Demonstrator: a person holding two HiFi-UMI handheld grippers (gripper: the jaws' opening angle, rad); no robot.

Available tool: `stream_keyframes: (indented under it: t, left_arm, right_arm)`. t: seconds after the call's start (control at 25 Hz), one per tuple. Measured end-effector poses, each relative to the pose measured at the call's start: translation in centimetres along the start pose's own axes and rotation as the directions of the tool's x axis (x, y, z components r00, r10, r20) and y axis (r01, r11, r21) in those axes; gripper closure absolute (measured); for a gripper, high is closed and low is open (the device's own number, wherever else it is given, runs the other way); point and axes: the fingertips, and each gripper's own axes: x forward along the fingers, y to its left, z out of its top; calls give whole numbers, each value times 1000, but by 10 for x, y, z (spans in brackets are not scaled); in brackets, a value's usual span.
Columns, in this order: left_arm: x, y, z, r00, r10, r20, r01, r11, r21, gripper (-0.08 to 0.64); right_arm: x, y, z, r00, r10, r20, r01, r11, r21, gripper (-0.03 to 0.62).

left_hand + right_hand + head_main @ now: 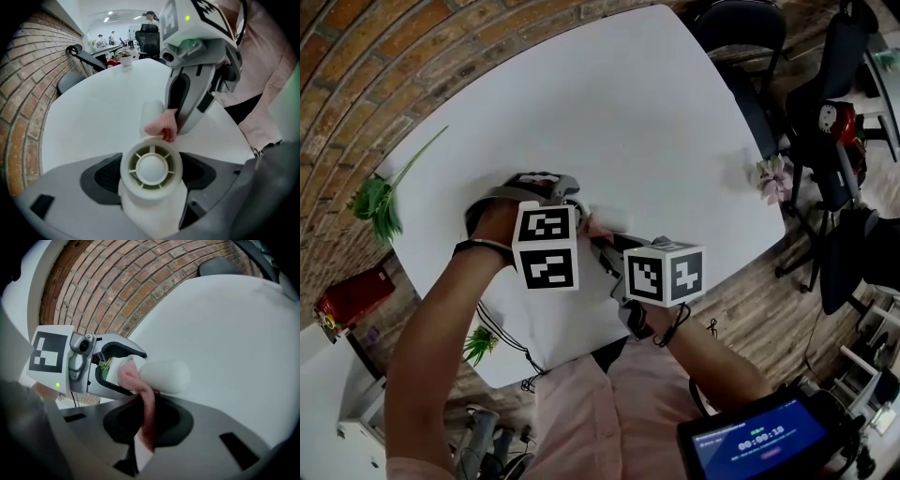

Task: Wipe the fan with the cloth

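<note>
We are clenching our left gripper [150, 190] around a small white plastic handheld fan [151, 165], low in the centre of its view. Our right gripper [146, 425] is pinching a pink woven cloth [136, 379], touching it to the fan's rim, over the white rounded table [628, 122].

The head view looks steeply down on the table [628, 122]. The gripper views face each other closely, sharing fan [151, 168] and cloth [161, 125].

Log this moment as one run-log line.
left claw: shut on fan | right claw: shut on cloth | contact: cloth against fan rim | place: over white table
</note>
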Motion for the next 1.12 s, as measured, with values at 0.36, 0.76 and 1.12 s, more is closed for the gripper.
stream_keyframes:
  t: [0.36, 0.76, 1.12]
  left_arm:
    - [0, 0, -1, 1000, 0, 1, 0, 1000, 1, 181]
    - [0, 0, -1, 1000, -1, 4, 1, 1000, 5, 181]
    - [0, -1, -1, 1000, -3, -6, 3, 1000, 14, 181]
  right_arm:
    - [-16, -17, -1, 999, -40, -4, 40, 999, -6, 558]
    - [-31, -32, -1, 998, -56, 5, 56, 998, 18, 558]
    - [-52, -58, 10, 997, -80, 22, 80, 996, 36, 558]
